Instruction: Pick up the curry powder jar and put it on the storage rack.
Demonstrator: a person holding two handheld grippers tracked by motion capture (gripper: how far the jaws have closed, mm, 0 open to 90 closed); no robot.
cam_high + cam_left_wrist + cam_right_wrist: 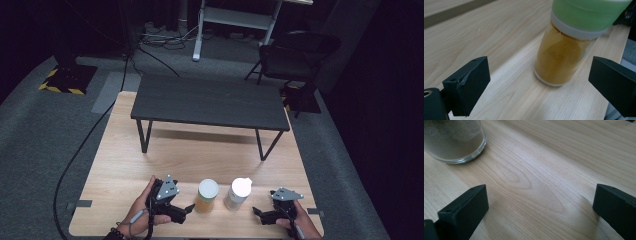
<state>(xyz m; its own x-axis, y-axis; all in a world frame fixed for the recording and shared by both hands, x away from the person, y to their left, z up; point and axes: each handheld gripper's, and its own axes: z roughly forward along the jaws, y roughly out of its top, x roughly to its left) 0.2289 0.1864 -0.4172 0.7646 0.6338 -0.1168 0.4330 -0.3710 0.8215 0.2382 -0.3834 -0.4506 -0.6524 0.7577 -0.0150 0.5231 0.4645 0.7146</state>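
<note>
The jar of orange powder stands on the table, between the wide-spread jaws of the left hand-held gripper. It is probably smooth and slippery; squeeze its middle. The right hand-held gripper is spread too.

Grey jar cropped above base

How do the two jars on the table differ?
The left jar has a pale green lid and orange-yellow powder inside; the right jar has a white lid and greyish contents. The left jar stands right ahead of the open left tool; the right jar stands off to one side of the open right tool. Both are upright, closed and ungripped.
</note>
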